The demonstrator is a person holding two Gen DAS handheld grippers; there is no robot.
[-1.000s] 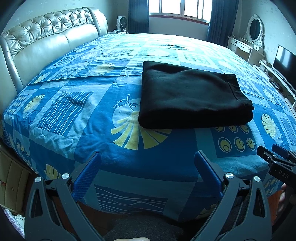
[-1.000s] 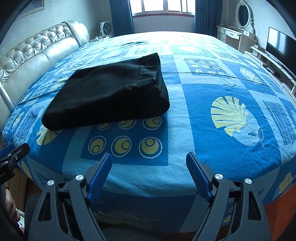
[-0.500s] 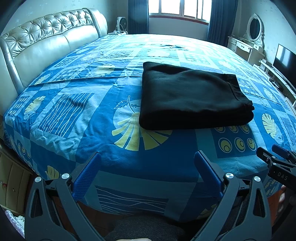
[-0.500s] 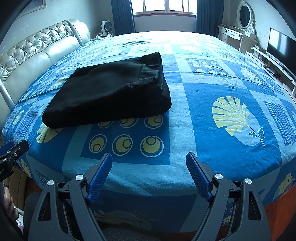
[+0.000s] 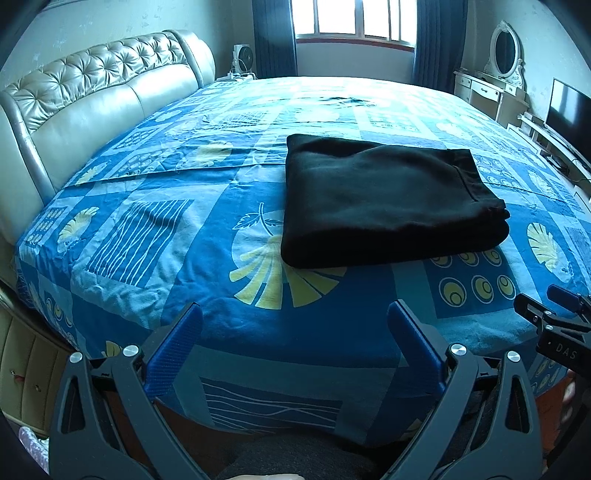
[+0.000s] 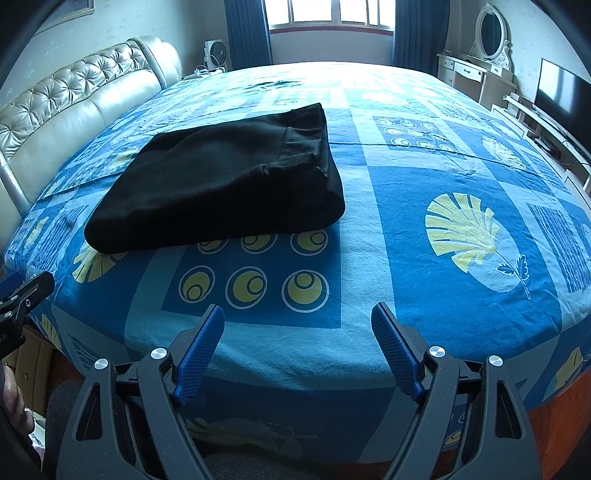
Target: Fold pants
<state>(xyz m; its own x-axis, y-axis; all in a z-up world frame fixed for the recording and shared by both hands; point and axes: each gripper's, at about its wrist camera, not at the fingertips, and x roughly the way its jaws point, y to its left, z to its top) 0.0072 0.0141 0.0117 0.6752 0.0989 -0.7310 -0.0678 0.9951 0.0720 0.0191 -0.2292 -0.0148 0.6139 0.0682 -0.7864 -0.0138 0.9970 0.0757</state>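
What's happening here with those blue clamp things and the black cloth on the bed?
A person holds a two-finger gripper in each hand to fold pants. The black pants lie in a neat folded stack on the blue bedspread. The left gripper and right gripper are both open, empty, and held back at the bed's near edge, apart from the pants.

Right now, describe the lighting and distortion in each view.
Left wrist view: window backlight blows out, the black pants lose nearly all fold detail, and fisheye bends the bed edge. Right wrist view: glare whitens the far bedspread, corners vignette black, pants stay dark.
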